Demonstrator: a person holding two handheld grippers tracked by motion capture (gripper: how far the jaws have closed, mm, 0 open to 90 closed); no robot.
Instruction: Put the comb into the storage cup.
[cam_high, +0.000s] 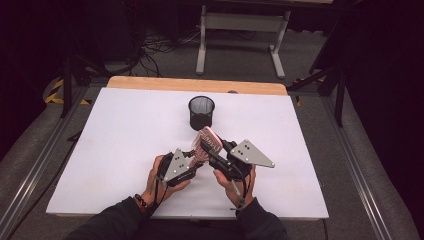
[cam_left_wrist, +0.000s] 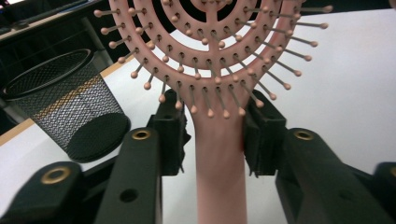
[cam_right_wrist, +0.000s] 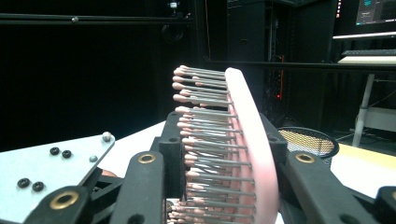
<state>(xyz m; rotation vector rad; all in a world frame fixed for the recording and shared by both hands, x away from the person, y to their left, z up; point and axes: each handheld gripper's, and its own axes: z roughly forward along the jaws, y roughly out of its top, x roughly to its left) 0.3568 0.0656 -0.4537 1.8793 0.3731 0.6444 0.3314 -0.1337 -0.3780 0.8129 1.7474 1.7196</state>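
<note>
A pink hairbrush (cam_high: 207, 140) with ball-tipped bristles is held up above the white table (cam_high: 120, 145), between my two grippers. My right gripper (cam_high: 215, 151) is shut on the brush head (cam_right_wrist: 250, 126), one pad against the bristles and the other on the smooth back. My left gripper (cam_high: 195, 156) straddles the brush handle (cam_left_wrist: 219, 158). Its jaws stand open, with a thin gap on one side of the handle, and the other pad lies close against it. The left gripper's grey plate (cam_right_wrist: 46, 172) appears low in the right gripper view.
A black mesh cup (cam_high: 201, 112) stands upright on the table just beyond the brush, open and with nothing seen inside. A wooden strip (cam_high: 195, 84) runs along the table's far edge. A grey desk frame (cam_high: 242, 30) stands on the floor behind.
</note>
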